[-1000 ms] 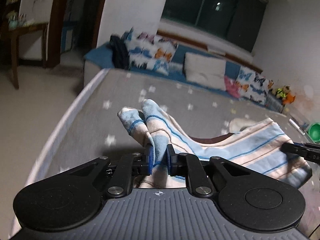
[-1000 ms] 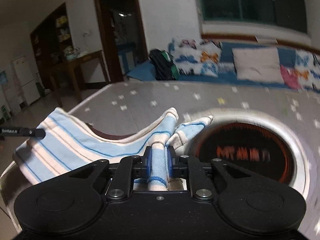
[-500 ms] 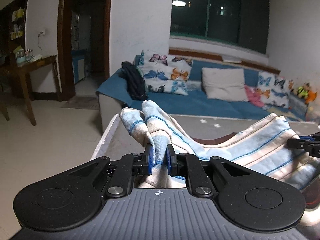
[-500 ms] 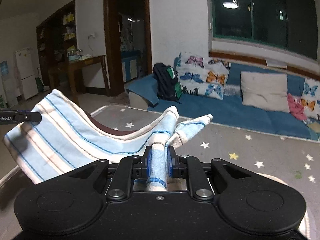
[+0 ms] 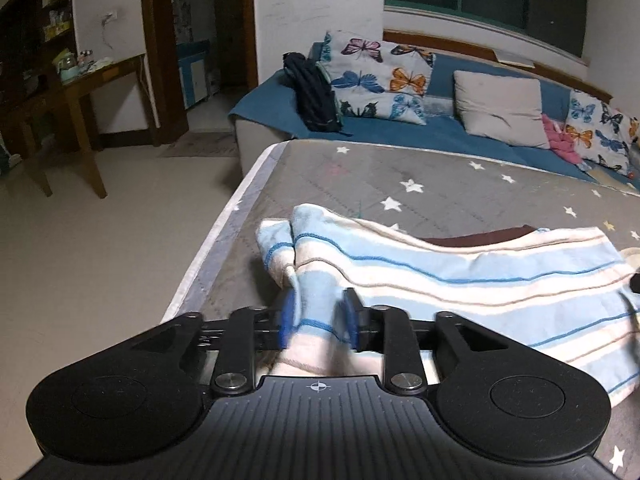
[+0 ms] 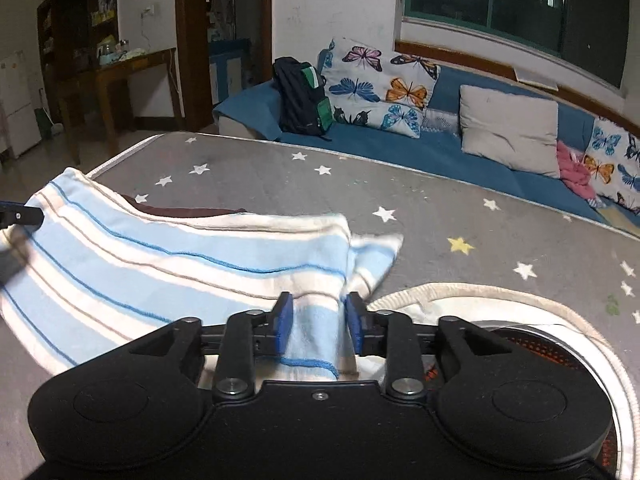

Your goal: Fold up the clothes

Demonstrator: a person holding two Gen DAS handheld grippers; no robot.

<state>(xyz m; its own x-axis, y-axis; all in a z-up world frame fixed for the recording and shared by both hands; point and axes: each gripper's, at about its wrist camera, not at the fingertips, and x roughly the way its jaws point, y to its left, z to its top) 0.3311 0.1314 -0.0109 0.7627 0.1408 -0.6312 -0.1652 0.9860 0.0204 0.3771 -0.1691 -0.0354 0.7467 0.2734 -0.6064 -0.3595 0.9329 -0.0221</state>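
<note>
A light blue and cream striped cloth (image 5: 460, 280) (image 6: 160, 264) lies stretched across the grey star-patterned surface (image 5: 400, 176) (image 6: 440, 208), over a dark maroon garment (image 5: 480, 236) (image 6: 180, 212). My left gripper (image 5: 318, 318) is at the cloth's left corner. Its jaws are opening, and the bunched corner sits loose between the blurred blue pads (image 5: 286, 320). My right gripper (image 6: 319, 318) is at the other corner, jaws also opening, with a gap between the cloth and the right pad (image 6: 354, 318).
The surface's white left edge (image 5: 224, 220) drops to the floor. A round item with a cream rim (image 6: 520, 304) lies under my right gripper. Beyond the surface stand a blue sofa (image 6: 440, 144) with cushions and a backpack (image 6: 302, 96). A wooden table (image 5: 80, 84) stands left.
Both grippers carried the cloth forward and down until it settled on the grey surface. Both pairs of jaws, shut on the corners before, have spread apart.
</note>
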